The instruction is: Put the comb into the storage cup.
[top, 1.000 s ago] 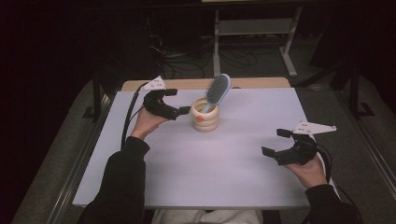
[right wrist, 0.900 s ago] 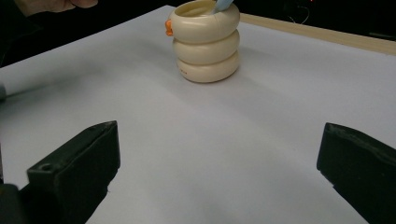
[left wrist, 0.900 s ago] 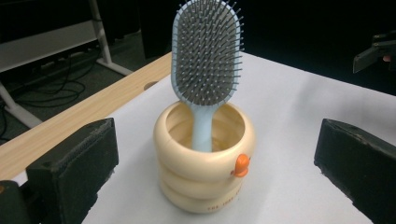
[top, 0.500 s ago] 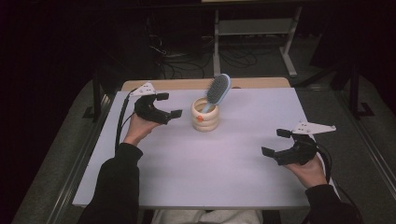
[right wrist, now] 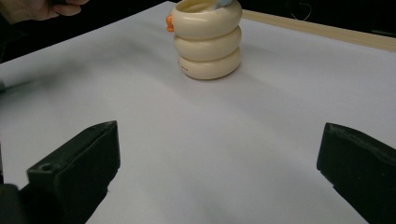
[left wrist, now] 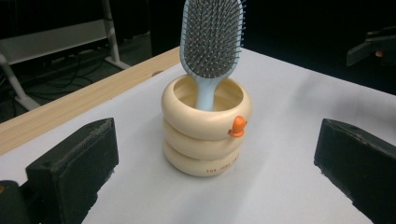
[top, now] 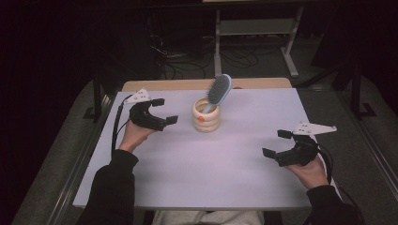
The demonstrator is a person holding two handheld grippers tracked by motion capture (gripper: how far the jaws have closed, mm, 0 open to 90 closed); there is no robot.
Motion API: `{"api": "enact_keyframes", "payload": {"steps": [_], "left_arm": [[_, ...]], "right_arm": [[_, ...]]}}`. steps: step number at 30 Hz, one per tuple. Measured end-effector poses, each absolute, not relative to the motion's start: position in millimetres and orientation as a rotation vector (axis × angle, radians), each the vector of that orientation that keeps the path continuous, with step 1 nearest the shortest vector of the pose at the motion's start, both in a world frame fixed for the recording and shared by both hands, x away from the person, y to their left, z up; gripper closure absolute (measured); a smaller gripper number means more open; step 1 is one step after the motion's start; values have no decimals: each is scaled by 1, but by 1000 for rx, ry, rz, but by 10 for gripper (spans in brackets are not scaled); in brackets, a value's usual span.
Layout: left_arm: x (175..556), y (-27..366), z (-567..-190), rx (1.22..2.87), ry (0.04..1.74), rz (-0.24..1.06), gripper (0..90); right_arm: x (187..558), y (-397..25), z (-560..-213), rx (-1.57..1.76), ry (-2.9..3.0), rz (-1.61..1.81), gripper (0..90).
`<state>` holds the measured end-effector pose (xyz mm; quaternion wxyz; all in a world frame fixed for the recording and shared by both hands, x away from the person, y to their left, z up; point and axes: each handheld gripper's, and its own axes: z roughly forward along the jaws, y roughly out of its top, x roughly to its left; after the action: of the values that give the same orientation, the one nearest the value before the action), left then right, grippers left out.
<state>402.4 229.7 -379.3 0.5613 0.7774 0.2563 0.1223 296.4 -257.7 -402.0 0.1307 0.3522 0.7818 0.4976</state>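
A: Near the far middle of the white table (top: 197,173) stands one cream holder (top: 206,115), three stacked rings with a small orange knob on its side. One light-blue hairbrush (top: 218,91) sits in it, handle down inside, bristle head up.

B: Long axis of the brush?

A: Roughly upright, leaning. From the high view the head tips up and to the right, toward the far edge of the table. In the left gripper view the bristles face the camera (pins clearly resolved).

B: Tools?

A: Two. The left gripper (top: 162,111) is held just left of the holder, apart from it, jaws spread wide with nothing between them; its own view shows the holder (left wrist: 206,132) and the brush (left wrist: 212,39) centred between the two black jaws. The right gripper (top: 277,143) is at the right side of the table, well apart from the holder, jaws likewise spread and empty.

B: Anything hidden or cut off?

A: The lower handle is hidden inside the holder. In the right gripper view the holder's (right wrist: 207,39) top is cropped by the frame edge. Small lettering near the holder's base is too small to read. Surroundings beyond the table are dark.
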Motion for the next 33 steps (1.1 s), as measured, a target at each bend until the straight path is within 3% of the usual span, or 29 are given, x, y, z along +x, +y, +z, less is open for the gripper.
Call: {"api": "enact_keyframes", "payload": {"steps": [33], "left_arm": [[364,277,-396,1753,664,341,0]], "right_arm": [[295,-257,-402,1029,2273,1438,0]]}}
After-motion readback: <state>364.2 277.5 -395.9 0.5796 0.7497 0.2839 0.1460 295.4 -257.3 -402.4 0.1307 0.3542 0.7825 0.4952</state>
